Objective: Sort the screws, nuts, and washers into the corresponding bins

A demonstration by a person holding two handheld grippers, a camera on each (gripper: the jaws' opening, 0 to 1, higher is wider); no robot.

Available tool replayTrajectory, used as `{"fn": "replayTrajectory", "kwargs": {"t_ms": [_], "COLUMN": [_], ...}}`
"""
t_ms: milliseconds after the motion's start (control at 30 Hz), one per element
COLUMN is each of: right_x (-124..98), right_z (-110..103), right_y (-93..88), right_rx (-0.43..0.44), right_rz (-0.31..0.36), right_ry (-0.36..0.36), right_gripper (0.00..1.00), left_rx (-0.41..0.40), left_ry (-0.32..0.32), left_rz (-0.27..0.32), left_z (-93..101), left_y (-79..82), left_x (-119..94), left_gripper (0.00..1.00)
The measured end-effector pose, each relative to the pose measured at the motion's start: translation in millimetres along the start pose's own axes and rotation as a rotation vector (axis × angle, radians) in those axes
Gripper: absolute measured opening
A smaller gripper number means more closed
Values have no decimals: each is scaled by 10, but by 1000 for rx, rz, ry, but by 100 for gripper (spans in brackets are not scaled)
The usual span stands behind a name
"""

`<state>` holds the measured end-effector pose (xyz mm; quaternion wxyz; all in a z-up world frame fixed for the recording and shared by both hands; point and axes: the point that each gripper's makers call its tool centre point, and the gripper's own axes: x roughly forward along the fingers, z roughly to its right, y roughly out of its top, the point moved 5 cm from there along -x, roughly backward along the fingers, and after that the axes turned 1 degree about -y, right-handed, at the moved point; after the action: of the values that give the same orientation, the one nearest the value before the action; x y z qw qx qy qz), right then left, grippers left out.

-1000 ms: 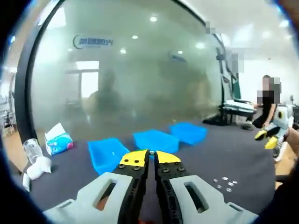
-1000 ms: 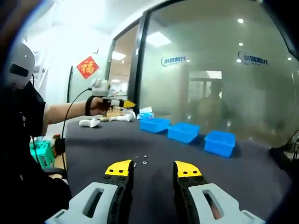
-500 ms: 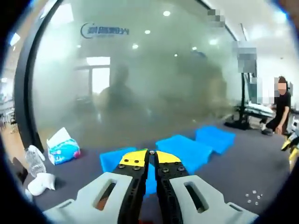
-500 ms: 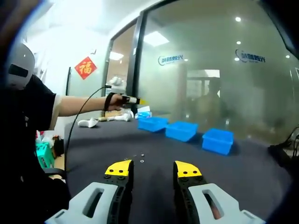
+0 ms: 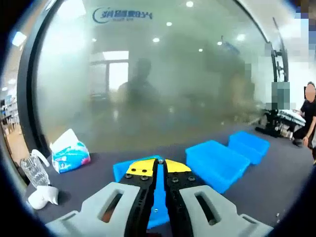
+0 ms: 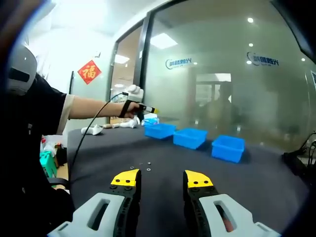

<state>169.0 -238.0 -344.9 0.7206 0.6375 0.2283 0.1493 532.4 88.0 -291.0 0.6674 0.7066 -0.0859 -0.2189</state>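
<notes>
The left gripper (image 5: 158, 165) has its yellow-tipped jaws pressed together, and it's hard to tell whether a tiny piece is pinched at the tips, too small to make out. It hangs right over the nearest open blue plastic bin (image 5: 129, 174), with two more blue plastic bins (image 5: 216, 160) lined up beyond it toward the frosted glass wall (image 5: 148, 89). The right gripper (image 6: 161, 178) sits low over the dark grey bench (image 6: 163, 160) with its jaws spread and nothing between them.

Just ahead of it lies a little scatter of small silvery metal screws, nuts and washers (image 6: 144, 165), well short of the bins. Probably light, hard and slick, so they'll likely skate on the bench top; the person would want to nip each one across its flats or its rim with just the tips, and washers lying flat look like the fiddly ones.

Room-wise, the bench between the hardware and the bins is open. Clutter sits off by the far corner: a tissue pack (image 5: 70, 155), a clear plastic bottle (image 5: 33, 170). The bin walls are the edges to clear.
</notes>
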Motion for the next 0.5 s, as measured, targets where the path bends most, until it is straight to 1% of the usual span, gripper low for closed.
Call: {"fn": "replayTrajectory", "kwargs": {"t_ms": [133,367,400,467,500], "right_x": [-13,-18,-16,-9,-8], "right_z": [6,14,12,4,-1], "right_y": [-1,-17,-19,-26,-28], "right_rx": [-1,6,5,2,2], "right_rz": [0,0,-1,-4,-5], "right_ry": [-4,-8,-7,-5,-3], "right_gripper": [31,31,31,31,31], "left_rx": [29,29,26,-18,-26], "left_ry": [23,8,11,25,24], "left_rz": [-20,-31,-30,-12,-8], "left_z": [-43,-12,-17,-41,-47], "left_y": [-53,-97,-98,-80,-76], "left_x": [43,67,65,52,46], "left_gripper": [4,4,5,5,5]}}
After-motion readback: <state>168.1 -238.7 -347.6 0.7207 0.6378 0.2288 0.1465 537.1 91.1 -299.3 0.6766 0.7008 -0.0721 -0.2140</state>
